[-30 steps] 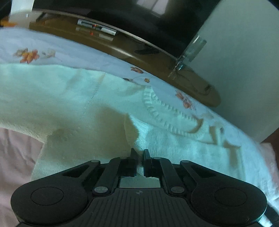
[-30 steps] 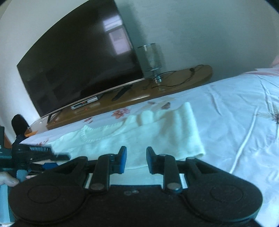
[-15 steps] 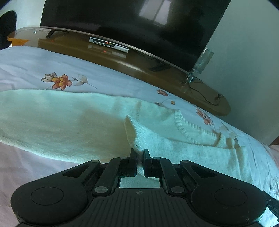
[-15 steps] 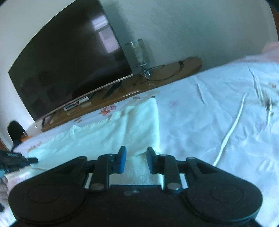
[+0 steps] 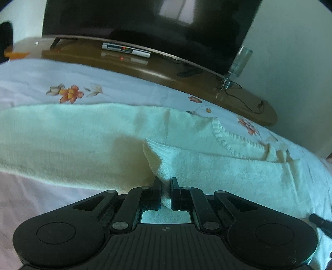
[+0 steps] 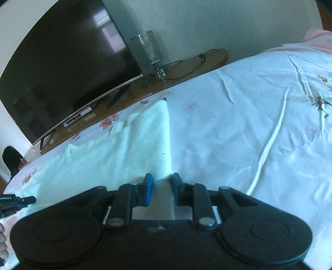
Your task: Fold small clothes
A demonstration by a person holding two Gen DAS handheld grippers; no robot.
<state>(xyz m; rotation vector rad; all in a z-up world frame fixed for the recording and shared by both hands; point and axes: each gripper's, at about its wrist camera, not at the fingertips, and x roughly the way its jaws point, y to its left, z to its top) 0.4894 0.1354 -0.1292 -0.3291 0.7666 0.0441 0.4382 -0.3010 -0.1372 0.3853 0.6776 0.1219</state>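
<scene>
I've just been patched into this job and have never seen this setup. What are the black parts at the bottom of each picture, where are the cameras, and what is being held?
No robot arm here: a person holds a two-finger gripper in each hand, each with a camera looking forward along its fingers. The left gripper is shut on a fold of the cream knitted sweater, which lies on the floral bedsheet. The right gripper has just been closing at the sweater's other edge; its pads stand apart, not yet pressing. Beyond the bed a television stands on a wooden stand.

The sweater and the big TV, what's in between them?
In the left wrist view, flowered bedsheet lies beyond the sweater, then the wooden TV stand with a silver box under the TV.
</scene>
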